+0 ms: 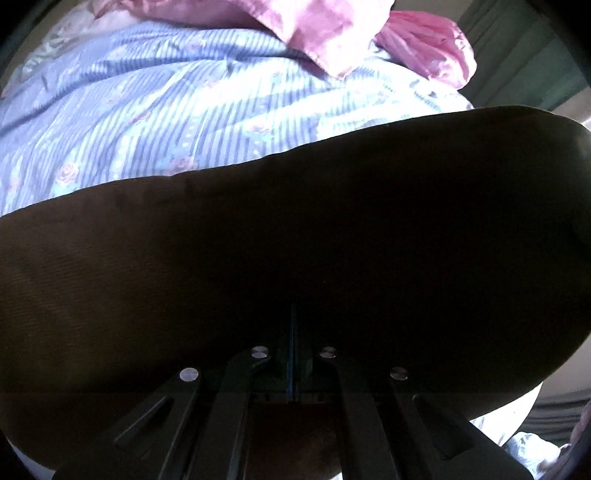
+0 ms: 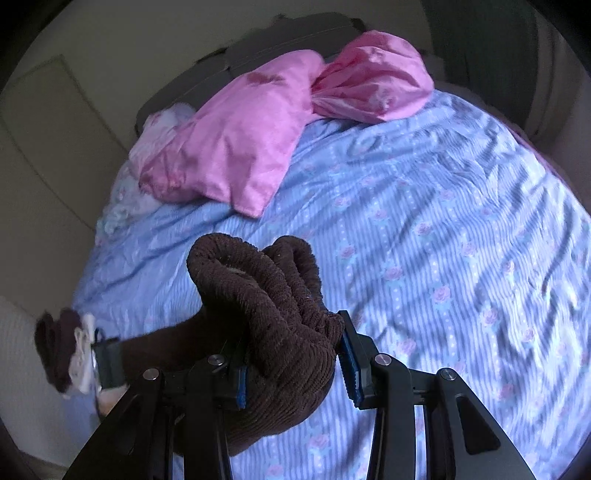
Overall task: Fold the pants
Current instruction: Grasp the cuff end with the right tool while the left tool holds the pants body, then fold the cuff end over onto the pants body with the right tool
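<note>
Dark brown corduroy pants (image 2: 273,295) hang between my two grippers above a bed. My right gripper (image 2: 295,362) is shut on a bunched fold of the pants' elastic waistband, which bulges up between its blue pads (image 2: 349,363). In the right wrist view my left gripper (image 2: 105,360) shows at the left, gripping the other end of the pants, with a white label beside it. In the left wrist view the brown pants (image 1: 295,240) drape across and fill the lower frame. My left gripper (image 1: 293,354) is shut on the cloth, its fingertips hidden in it.
A blue striped bedspread with roses (image 2: 424,240) covers the bed under the pants. Pink satin pillows (image 2: 236,144) lie at the far end by the headboard; they also show in the left wrist view (image 1: 314,29). A pale wall (image 2: 44,147) stands at the left.
</note>
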